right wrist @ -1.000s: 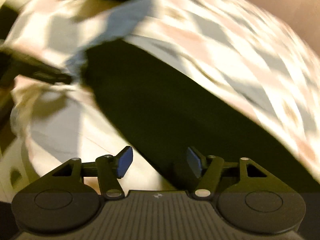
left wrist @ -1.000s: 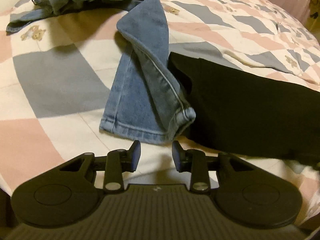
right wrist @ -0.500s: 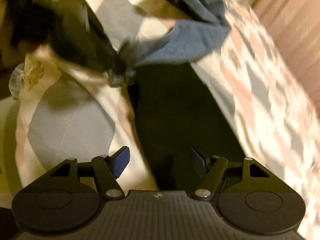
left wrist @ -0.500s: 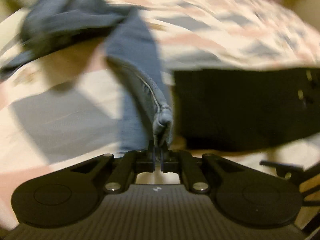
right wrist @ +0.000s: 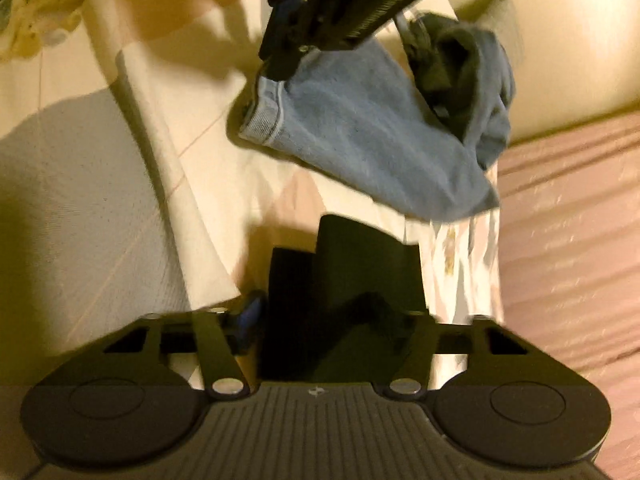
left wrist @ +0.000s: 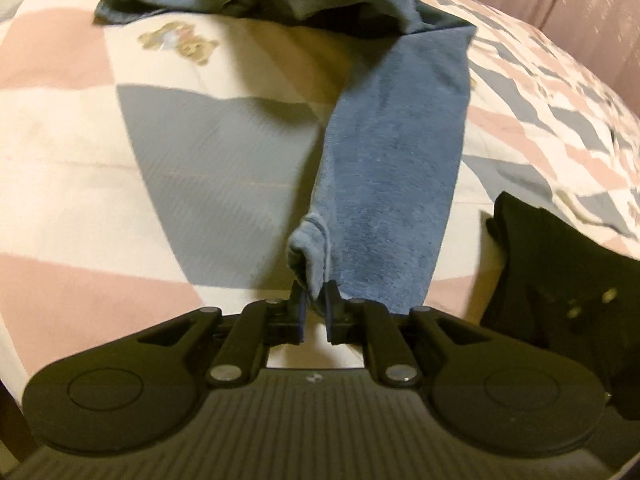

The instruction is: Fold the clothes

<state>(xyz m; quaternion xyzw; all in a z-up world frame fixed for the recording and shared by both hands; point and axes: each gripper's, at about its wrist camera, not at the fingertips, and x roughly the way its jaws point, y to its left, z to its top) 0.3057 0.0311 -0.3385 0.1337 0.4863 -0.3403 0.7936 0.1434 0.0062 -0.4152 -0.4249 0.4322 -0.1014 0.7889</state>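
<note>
left gripper (left wrist: 314,300) jaws tight on jeans (left wrist: 392,168) hem (right gripper (right wrist: 332,320) jaws gripping black garment (right wrist: 360,264))

**Jeans and garment on the quilt**

The jeans (left wrist: 392,184) stretch across the quilt (left wrist: 120,160), their hem end nearest the left gripper (left wrist: 314,312). A second garment (left wrist: 560,280) lies right of them, reaching between the right gripper's (right wrist: 320,320) fingers.

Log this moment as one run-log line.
left gripper: shut on jeans hem, lifted | right gripper: shut on black garment | surface: patchwork quilt
</note>
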